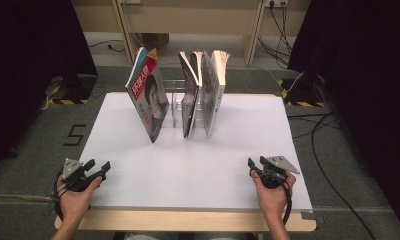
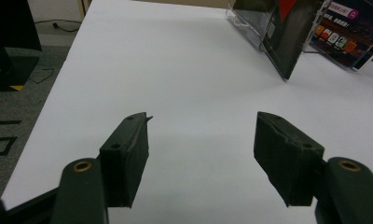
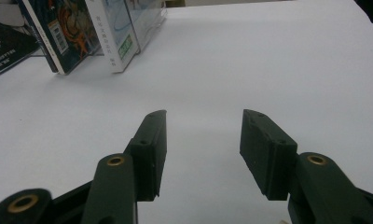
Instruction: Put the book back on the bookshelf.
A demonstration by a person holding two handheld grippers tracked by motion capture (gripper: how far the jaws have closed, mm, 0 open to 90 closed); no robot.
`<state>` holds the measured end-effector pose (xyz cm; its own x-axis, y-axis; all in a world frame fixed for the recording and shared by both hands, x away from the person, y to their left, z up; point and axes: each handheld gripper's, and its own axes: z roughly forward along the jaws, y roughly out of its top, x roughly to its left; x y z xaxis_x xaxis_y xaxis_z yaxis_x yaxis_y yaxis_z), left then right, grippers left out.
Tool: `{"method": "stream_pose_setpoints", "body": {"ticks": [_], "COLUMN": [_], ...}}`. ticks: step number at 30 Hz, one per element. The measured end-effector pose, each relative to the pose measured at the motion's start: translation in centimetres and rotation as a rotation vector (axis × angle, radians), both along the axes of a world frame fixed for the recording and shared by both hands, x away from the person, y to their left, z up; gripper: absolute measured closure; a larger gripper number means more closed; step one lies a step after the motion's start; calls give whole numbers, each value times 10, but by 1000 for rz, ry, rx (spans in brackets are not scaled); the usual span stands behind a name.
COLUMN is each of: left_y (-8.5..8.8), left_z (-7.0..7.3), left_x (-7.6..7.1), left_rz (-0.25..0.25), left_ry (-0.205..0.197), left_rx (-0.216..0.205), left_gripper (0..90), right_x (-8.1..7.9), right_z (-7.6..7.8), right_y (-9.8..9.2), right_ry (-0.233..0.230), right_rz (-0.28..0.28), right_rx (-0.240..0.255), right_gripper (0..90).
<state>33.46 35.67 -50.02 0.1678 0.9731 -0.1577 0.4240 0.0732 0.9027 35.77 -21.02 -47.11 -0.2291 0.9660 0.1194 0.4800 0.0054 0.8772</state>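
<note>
A: Far left first: left hand-held gripper [image 1: 99, 168] low at the near edge of the tabletop [image 1: 238, 165], jaws spread wide, nothing between them. Wrist flat, jaws aimed forward toward the magazine [image 1: 149, 100].

B: Leaning there at the left end of the clear rack [image 1: 177, 102], tilted left, bottom edge on the white surface, well apart from both grippers. Thin and floppy by the look of it, glossy cover, likely slick. Light, but prone to bending.

A: Best taken near the spine or the upper corner, squeezed flat across the pages, not by a loose cover.

B: Middle: two books [image 1: 204, 92] upright in the rack, thicker, stiffer, probably heavier, easier to pinch at the top edge.

A: Far right: right hand-held gripper [image 1: 255, 165], also released, empty, jaws angled toward the books. Hand resting near the front edge.
</note>
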Motion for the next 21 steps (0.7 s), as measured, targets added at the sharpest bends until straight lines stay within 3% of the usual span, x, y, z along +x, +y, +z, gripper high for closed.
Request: {"method": "stream_pose_setpoints", "body": {"ticks": [8,21], "left_y": [6,9], "left_z": [-2,-3], "left_x": [-2,0], "left_rz": [25,25], "left_ry": [-9,-9], "left_rx": [-46,-42], "left_gripper": [350,356], "right_x": [1,0], "right_z": [-2,-4], "right_y": [2,6], "right_ry": [2,0], "right_rz": [9,8], "right_rx": [-11,-18], "right_gripper": [507,496]}}
